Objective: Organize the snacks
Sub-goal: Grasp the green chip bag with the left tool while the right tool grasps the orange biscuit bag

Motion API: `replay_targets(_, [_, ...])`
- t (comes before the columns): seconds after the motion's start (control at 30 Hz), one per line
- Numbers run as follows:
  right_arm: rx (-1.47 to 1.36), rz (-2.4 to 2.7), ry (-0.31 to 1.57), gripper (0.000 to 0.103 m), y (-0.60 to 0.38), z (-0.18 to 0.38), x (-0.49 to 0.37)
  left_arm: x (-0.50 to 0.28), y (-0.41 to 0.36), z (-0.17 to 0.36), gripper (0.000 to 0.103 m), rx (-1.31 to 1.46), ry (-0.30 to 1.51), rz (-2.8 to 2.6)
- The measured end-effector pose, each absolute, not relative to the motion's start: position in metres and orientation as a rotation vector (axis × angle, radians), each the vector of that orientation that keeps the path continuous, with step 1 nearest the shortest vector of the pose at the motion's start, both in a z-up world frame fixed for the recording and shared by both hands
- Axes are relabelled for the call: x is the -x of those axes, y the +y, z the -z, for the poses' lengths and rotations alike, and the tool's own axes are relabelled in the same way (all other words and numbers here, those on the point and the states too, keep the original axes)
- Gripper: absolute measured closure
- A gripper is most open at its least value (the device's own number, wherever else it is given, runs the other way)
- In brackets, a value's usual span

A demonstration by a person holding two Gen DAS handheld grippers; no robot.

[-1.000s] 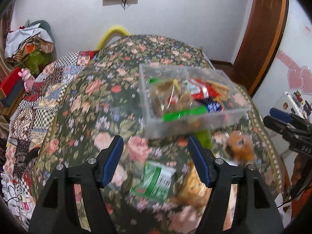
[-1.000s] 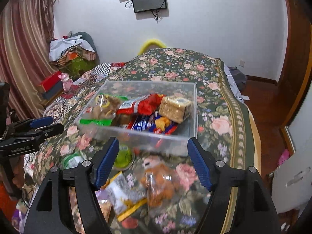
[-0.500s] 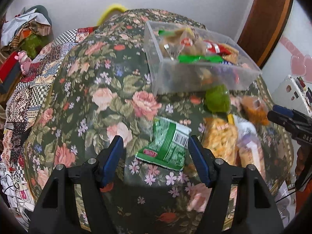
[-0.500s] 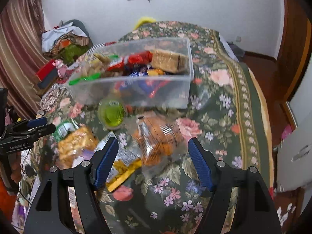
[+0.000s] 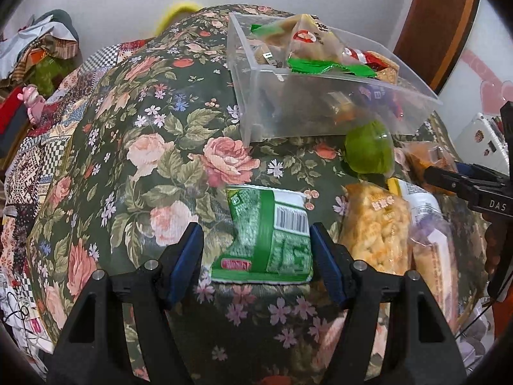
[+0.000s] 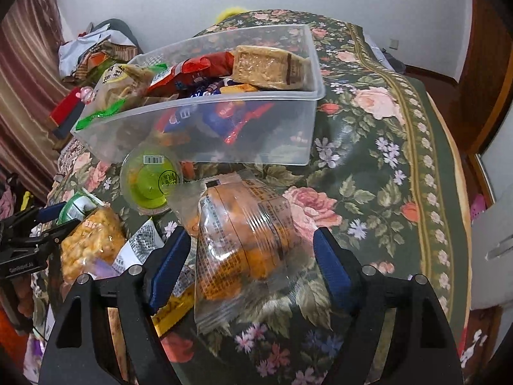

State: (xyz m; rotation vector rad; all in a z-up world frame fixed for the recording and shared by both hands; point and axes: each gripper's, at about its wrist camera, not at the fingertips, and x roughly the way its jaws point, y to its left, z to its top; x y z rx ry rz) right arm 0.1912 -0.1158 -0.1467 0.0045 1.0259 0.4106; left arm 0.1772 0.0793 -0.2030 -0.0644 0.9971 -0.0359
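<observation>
Green packet (image 5: 269,240) between open fingers (image 5: 189,260), clear bin (image 5: 320,118) beyond

Green snack packet (image 5: 269,240) between the left gripper's (image 5: 256,263) parted jaws.

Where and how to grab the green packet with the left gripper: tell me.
Take the green packet across its short width near the barcode end, coming down from above. It lies flat on the floral bedspread, so its side edges are probably the best hold. The left gripper already straddles it with jaws open. The puffed-snack bag lies close to the right finger; keep clear.
</observation>
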Motion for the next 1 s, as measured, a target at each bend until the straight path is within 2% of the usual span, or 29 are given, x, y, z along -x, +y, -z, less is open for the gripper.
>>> replay_targets(0.13, [-0.001,-0.420,1.002,0.030,-0.113,0.147,-0.190,-0.176,0.075,0.204,0.055,0.048,0.979,0.050])
replay_targets(0.3, [0.010,-0.438,0.982,0.044,-0.112,0.147,-0.186,-0.175,0.075,0.202,0.057,0.063,0.973,0.043])
replay_targets(0.43, [0.003,-0.436,0.969,0.049,-0.114,0.143,-0.185,-0.172,0.077,0.194,0.058,0.064,0.956,0.030])
replay_targets(1.0, [-0.027,-0.449,0.811,0.049,-0.121,0.083,-0.174,-0.173,0.078,0.124,0.058,0.094,0.786,0.035])
